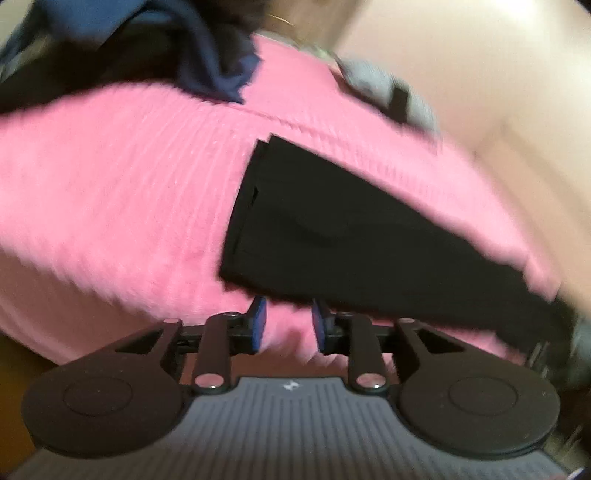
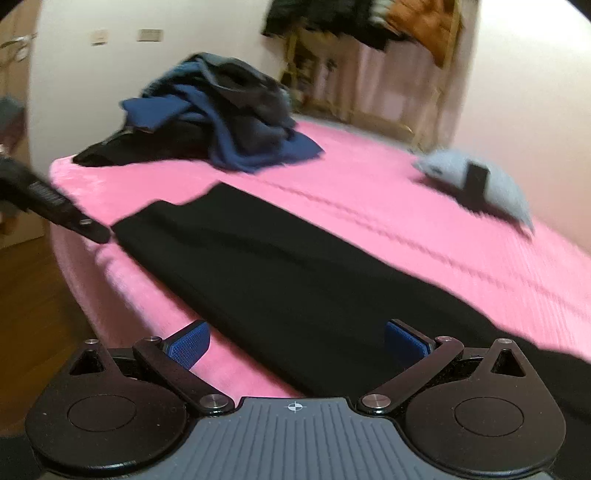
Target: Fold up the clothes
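While seen through the left wrist camera, blurred throughout: pink ribbed bedspread (image 1: 129, 184) filling most of the view, dark blue clothing (image 1: 218, 70) spilling onto it at the far left, black folded garment (image 1: 351, 236) lying flat and slanting from centre to the near right, its squared end toward the far side. Just near of that garment's edge, left gripper (image 1: 288, 325) with blue pads (image 1: 258, 321) a little apart, only pink fabric showing between them, nothing clamped. Farther right, a grey soft item (image 1: 376, 79) with a black band, barely readable in the blur, then pale wall. Through the right wrist camera, a wider reading of the same bed: at the far left edge a wooden floor (image 2: 33, 306) and the tip of the other gripper (image 2: 74, 218) reaching in, just beside the garment's far-left corner; whether touching cannot be told. Beyond, a heap of blue and grey clothes (image 2: 236, 122) on the bedspread (image 2: 369, 184), shown whole here and only as a fragment in the other view. Across the middle, the black garment (image 2: 295, 280) as a long strip running from the far left to the near right. Low in frame, right gripper (image 2: 295, 347) with jaws spread wide, holding nothing, left pad over pink, right pad over black cloth. At the far right, the grey item (image 2: 495, 184) resting well apart from the garment, with hanging clothes (image 2: 369, 22) on a rack behind.
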`<state>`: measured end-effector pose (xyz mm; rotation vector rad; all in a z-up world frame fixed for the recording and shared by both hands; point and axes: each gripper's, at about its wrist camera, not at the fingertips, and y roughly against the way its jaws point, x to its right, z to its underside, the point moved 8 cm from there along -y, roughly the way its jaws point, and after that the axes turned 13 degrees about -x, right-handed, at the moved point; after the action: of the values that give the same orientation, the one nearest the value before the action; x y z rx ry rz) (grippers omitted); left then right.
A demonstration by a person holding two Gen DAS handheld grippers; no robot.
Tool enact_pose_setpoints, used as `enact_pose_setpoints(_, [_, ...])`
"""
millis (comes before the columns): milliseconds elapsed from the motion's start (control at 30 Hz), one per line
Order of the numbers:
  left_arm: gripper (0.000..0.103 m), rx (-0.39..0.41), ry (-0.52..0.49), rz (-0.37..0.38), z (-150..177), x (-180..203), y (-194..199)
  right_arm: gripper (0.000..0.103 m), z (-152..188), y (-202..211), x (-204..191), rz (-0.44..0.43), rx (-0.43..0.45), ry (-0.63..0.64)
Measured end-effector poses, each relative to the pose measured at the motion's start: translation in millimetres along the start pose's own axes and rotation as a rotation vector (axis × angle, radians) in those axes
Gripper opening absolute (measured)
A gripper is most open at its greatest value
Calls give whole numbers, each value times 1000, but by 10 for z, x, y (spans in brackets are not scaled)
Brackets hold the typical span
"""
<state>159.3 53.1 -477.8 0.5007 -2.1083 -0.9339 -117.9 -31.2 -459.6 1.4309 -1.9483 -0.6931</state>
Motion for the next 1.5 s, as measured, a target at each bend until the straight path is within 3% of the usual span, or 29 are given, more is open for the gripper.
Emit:
enact_pose_setpoints(100, [44, 16, 128, 40, -21, -99, -142, 103, -25, 19, -6, 33, 11, 0])
enact_pose_setpoints(300, [46, 124, 284, 93, -65, -261, -242, 103, 125, 58, 265, 122, -8, -93])
enact_pose_setpoints(400, [40, 169, 335, 96, -112, -264, -287, 103, 184, 70, 405, 158, -20, -127])
enact_pose_setpoints(433, [27, 182, 343, 92, -106, -261, -287, 103, 190, 88, 449, 168, -19, -147])
enact_pose_setpoints(533, [8, 206, 342, 77, -93, -246, -261, 103, 230, 209, 617, 200, -8, -226])
enact_pose_setpoints(567, [7, 212, 333, 75, -102, -224, -247, 103, 263, 270, 683, 221, -3, -253])
enact_pose_setpoints(667, [5, 253, 198, 21, -186, 38, -77, 103, 381, 505, 862, 287, 21, -317])
enact_pose_setpoints(767, [5, 287, 13, -12, -342, 544, 94, 103, 588, 804, 1080, 366, 51, -377])
enact_pose_setpoints(867, [5, 318, -220, -28, -463, 1363, 174, 103, 845, 1137, 1330, 434, 87, -445])
enact_pose_setpoints(967, [5, 351, -467, -10, -443, 2464, 128, 103, 1160, 1473, 1606, 485, 113, -510])
enact_pose_setpoints(1100, [5, 328, -822, 51, 73, 4030, -257, 103, 1642, 1917, 1929, 565, 139, -583])
enact_pose_setpoints(1200, [11, 180, -1046, 64, 783, 4835, -1037, 103, 2077, 2164, 2153, 627, 125, -666])
enact_pose_setpoints(1233, [17, 109, -1103, 53, 1017, 4967, -1367, 103, 2209, 2218, 2216, 641, 116, -694])
enact_pose_setpoints(1333, [18, -91, -1165, 32, 1537, 5014, -1957, 103, 2570, 2283, 2350, 647, 65, -781])
enact_pose_setpoints(1400, [20, -66, -1198, 45, 1625, 4929, -1858, 103, 2676, 2298, 2371, 643, 50, -803])
enact_pose_setpoints(1500, [29, -41, -1201, 91, 1565, 4760, -1629, 103, 2624, 2184, 2385, 568, 51, -822])
